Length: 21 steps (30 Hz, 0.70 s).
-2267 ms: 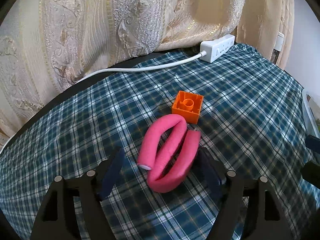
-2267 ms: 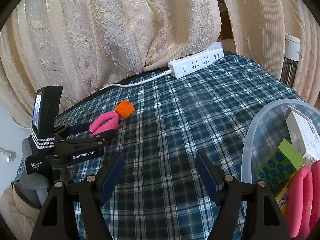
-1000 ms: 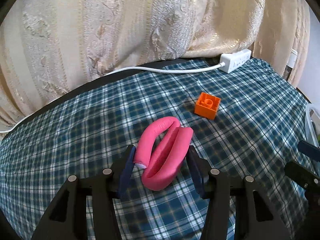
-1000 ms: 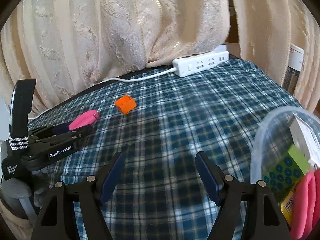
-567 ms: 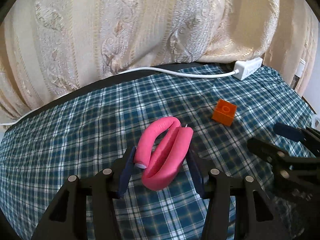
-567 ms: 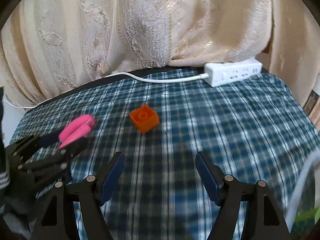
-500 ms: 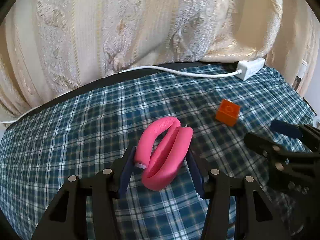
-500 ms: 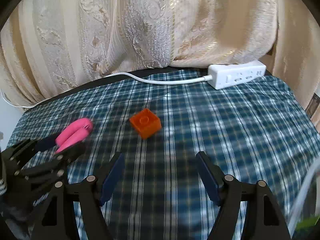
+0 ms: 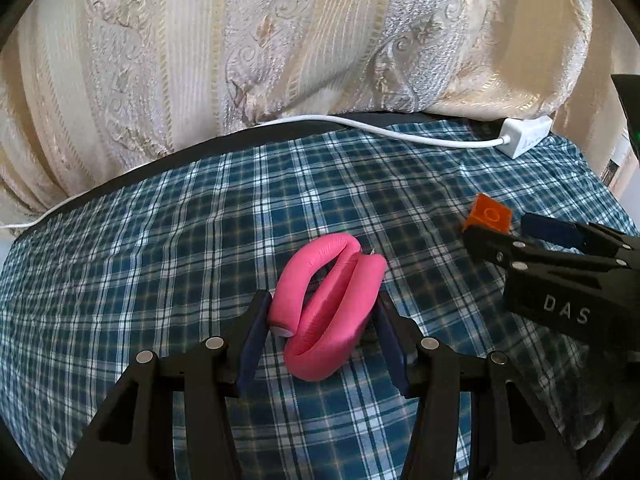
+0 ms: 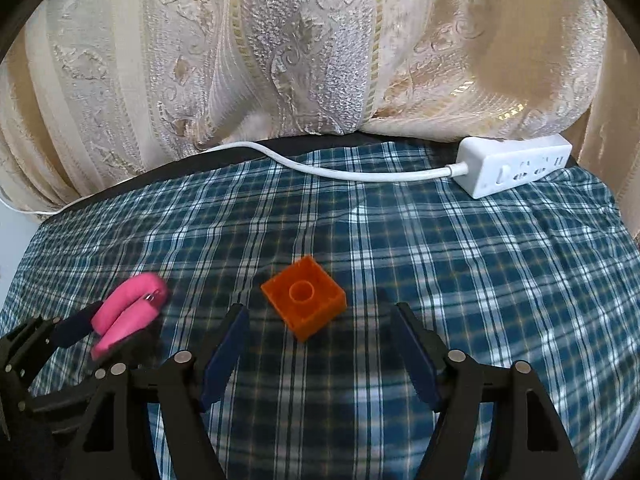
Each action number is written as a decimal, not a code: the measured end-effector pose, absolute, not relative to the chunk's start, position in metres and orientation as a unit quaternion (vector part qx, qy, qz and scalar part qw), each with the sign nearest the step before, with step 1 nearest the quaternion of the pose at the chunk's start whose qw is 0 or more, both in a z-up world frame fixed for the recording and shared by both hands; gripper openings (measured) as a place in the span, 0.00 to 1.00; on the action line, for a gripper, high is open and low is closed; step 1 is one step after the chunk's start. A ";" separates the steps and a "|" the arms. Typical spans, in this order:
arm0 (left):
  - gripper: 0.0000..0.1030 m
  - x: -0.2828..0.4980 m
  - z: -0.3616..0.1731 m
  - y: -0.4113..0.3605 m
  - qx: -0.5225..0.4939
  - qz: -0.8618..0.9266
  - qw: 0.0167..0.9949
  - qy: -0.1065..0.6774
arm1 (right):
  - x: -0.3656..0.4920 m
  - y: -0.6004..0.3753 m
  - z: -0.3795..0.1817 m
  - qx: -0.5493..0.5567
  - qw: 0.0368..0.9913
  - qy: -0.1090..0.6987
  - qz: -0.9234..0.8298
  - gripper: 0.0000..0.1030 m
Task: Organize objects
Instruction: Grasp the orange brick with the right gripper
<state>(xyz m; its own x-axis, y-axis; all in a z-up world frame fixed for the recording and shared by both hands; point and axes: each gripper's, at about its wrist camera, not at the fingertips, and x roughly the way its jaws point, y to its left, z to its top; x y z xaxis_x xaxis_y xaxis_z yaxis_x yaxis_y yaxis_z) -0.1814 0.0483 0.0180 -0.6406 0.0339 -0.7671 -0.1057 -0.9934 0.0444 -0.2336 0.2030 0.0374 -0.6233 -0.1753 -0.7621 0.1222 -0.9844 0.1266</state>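
Both grippers are busy: left gripper (image 9: 322, 336) pinches the pink foam roll (image 9: 328, 300), while spread right gripper (image 10: 320, 344) fingers, just narrowing around nothing, could nudge the orange block (image 10: 304, 297) away.

Counting what I see: 1 pink foam roller (image 9: 332, 304), folded on itself, so 1 pc not 2. 1 orange block (image 10: 305, 297) w/ 1 round stud on top. 1 white power strip (image 10: 516, 166) w/ 1 cord. 1 plaid cloth (image 10: 460, 264) over the surface. 1 curtain (image 10: 280, 48) at the back, many folds. 2 grippers total: my left (image 9: 320, 338) & my right (image 10: 320, 354), 2 pads each.
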 end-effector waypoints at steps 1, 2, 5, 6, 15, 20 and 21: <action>0.52 -0.182 0.018 0.048 -0.423 0.904 0.037 0.042 | -0.235 0.202 0.038 0.426 0.084 -0.030 -0.900 0.72; 0.51 -0.182 0.017 0.047 -0.424 0.904 0.036 0.041 | -0.237 0.200 0.038 0.426 0.085 -0.029 -0.900 0.71; 0.51 -0.183 0.015 0.047 -0.427 0.903 0.035 0.040 | -0.242 0.196 0.038 0.426 0.089 -0.024 -0.900 0.71; 0.51 -0.183 0.015 0.046 -0.426 0.903 0.035 0.040 | -0.244 0.195 0.038 0.426 0.090 -0.022 -0.900 0.70; 0.52 -0.184 0.016 0.046 -0.427 0.903 0.034 0.041 | -0.248 0.187 0.035 0.429 0.087 -0.005 -0.899 0.48; 0.52 -0.184 0.016 0.046 -0.427 0.903 0.033 0.041 | -0.245 0.190 0.035 0.428 0.086 -0.008 -0.900 0.45; 0.52 -0.184 0.016 0.047 -0.427 0.903 0.033 0.041 | -0.243 0.192 0.035 0.428 0.085 -0.010 -0.900 0.45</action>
